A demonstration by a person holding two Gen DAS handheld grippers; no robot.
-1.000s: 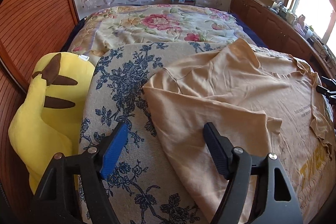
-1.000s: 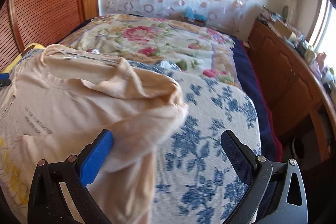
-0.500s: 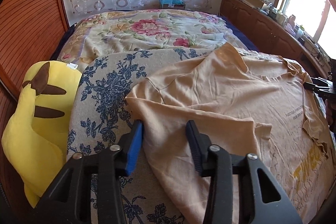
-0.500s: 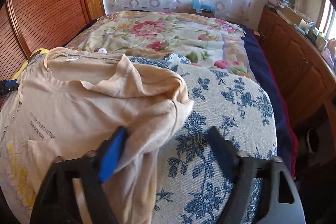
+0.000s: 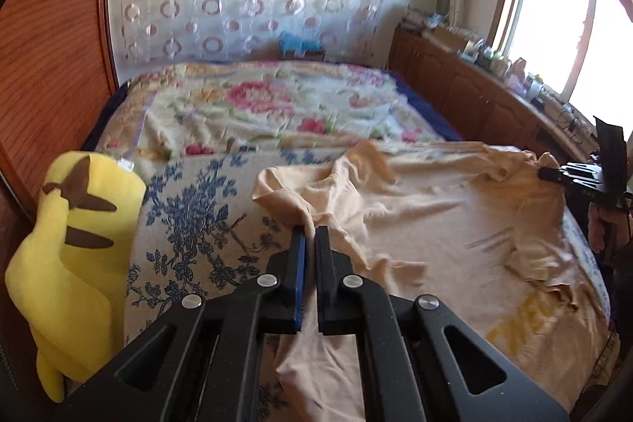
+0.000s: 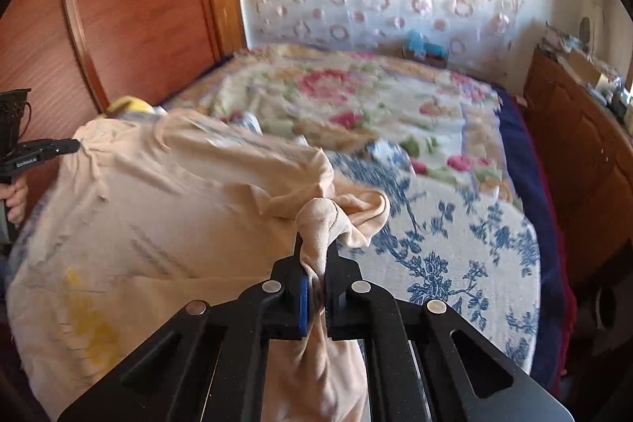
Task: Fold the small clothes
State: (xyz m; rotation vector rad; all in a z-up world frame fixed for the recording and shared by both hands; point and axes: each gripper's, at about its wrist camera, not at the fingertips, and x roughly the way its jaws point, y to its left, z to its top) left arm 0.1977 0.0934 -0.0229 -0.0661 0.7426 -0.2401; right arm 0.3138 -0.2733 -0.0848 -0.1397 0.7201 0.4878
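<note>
A beige T-shirt (image 5: 455,224) with yellow print lies spread on a blue-flowered cloth (image 5: 190,224) over the bed. My left gripper (image 5: 310,236) is shut on the shirt's left sleeve edge, which bunches between the pads. My right gripper (image 6: 316,248) is shut on the shirt's (image 6: 166,208) right sleeve, a wad of fabric rising between its fingers. Each gripper shows at the far edge of the other's view: the right one (image 5: 569,173) in the left wrist view, the left one (image 6: 39,149) in the right wrist view.
A yellow plush toy (image 5: 67,256) lies left of the flowered cloth. A floral blanket (image 5: 269,101) covers the far bed. A wooden headboard wall (image 6: 130,6) stands left, a cluttered wooden cabinet (image 5: 474,86) runs along the right under a window.
Both grippers closed from wide open onto the shirt's two sleeves and lifted the fabric, which now bunches and wrinkles at each side.
</note>
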